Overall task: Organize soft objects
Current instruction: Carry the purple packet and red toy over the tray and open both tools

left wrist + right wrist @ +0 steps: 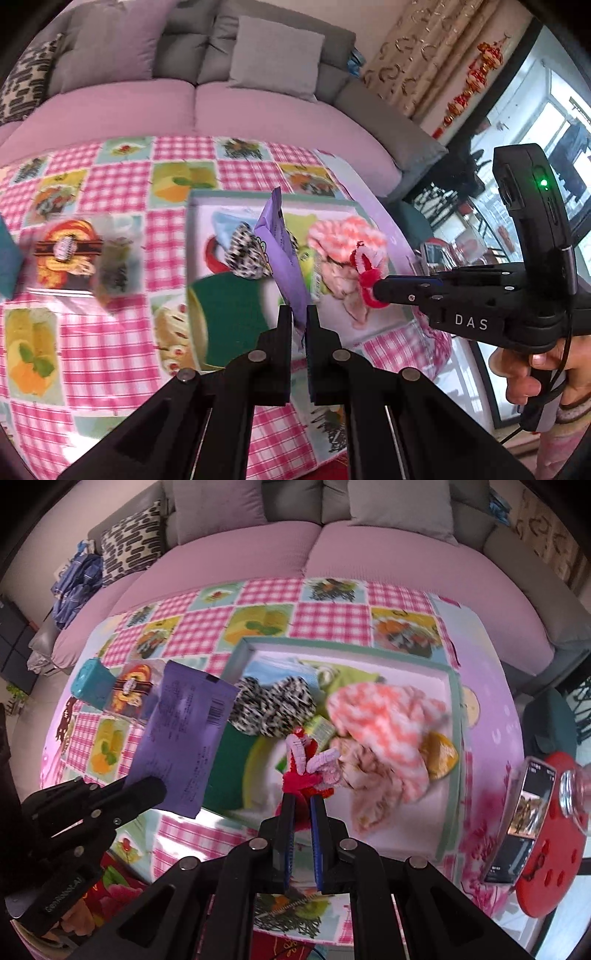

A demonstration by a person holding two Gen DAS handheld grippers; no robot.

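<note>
Both tools clenched. Left tool (299, 314) grips a purple packet (282, 251) by its lower edge; right tool (303, 799) pinches a red-and-pink scrunchie (308, 766). Both hang over a shallow tray (455, 716) on the pink checked table (325, 605), sofa (369, 550) behind. Packet flat, printed; scrunchie fuzzy, looped.

Bright daylight enters through the window (554, 155) at the right of the left wrist view, where the glass is blown out to white glare and everything beside it reads as dark silhouette. Both fisheye views bend the sofa (332, 550) into an arc and darken to black at the corners, with a pink-violet colour cast. The tray (452, 701) and the soft things in it are smeared with motion blur, and shadows there are soft.
</note>
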